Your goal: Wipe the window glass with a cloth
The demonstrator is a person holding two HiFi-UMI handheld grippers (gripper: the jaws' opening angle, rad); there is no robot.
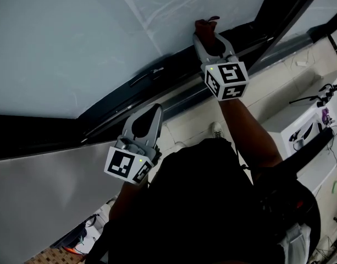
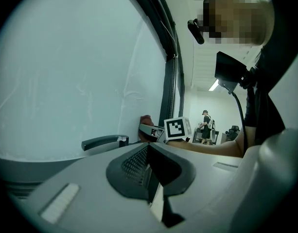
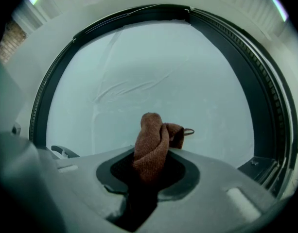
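Observation:
The window glass (image 1: pixel 64 43) fills the upper left of the head view, pale and streaked, inside a dark frame (image 1: pixel 119 106). My right gripper (image 1: pixel 208 33) is raised against the pane's lower right part and is shut on a rust-brown cloth (image 1: pixel 205 25). In the right gripper view the cloth (image 3: pixel 151 142) bunches up out of the jaws in front of the glass (image 3: pixel 153 72). My left gripper (image 1: pixel 155 112) hangs lower, near the bottom frame, jaws together with nothing in them. From the left gripper view (image 2: pixel 148 152) the right gripper (image 2: pixel 153 130) and cloth (image 2: pixel 146 121) show ahead at the glass (image 2: pixel 76 76).
A dark window handle (image 1: pixel 145 76) sits on the lower frame between the two grippers, also the handle (image 2: pixel 102 142). White equipment with cables (image 1: pixel 303 128) stands at the right. A vertical frame post (image 1: pixel 281 12) borders the pane. A person (image 2: pixel 205 126) stands far off.

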